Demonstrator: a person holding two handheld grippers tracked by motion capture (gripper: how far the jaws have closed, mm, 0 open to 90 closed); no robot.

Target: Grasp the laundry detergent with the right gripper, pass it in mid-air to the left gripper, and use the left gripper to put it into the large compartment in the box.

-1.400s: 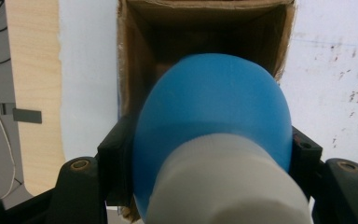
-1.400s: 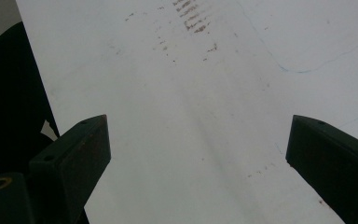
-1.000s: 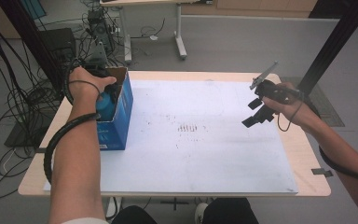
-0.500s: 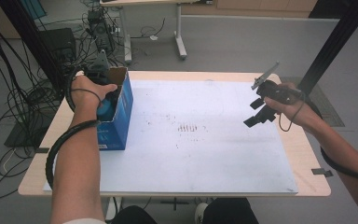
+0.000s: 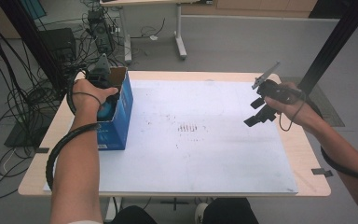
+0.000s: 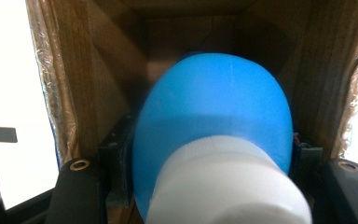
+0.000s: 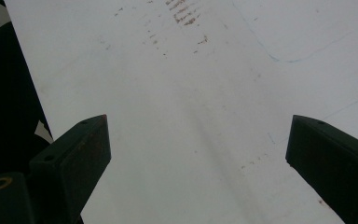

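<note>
Left gripper view: smooth rounded blue bottle (image 6: 214, 112)

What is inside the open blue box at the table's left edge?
A blue bottle with a white cap, gripped by the left claw. The bottle hides the floor of the box.

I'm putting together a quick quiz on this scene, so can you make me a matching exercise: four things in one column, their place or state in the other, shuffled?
Things:
1. blue bottle
2. cardboard box
3. left claw
4. right claw

States:
A. open, over the white sheet
B. stands at the table's left edge
C. shut on the bottle
D. inside the box, white cap toward the camera

Pairs: 1-D, 2-B, 3-C, 4-A
</note>
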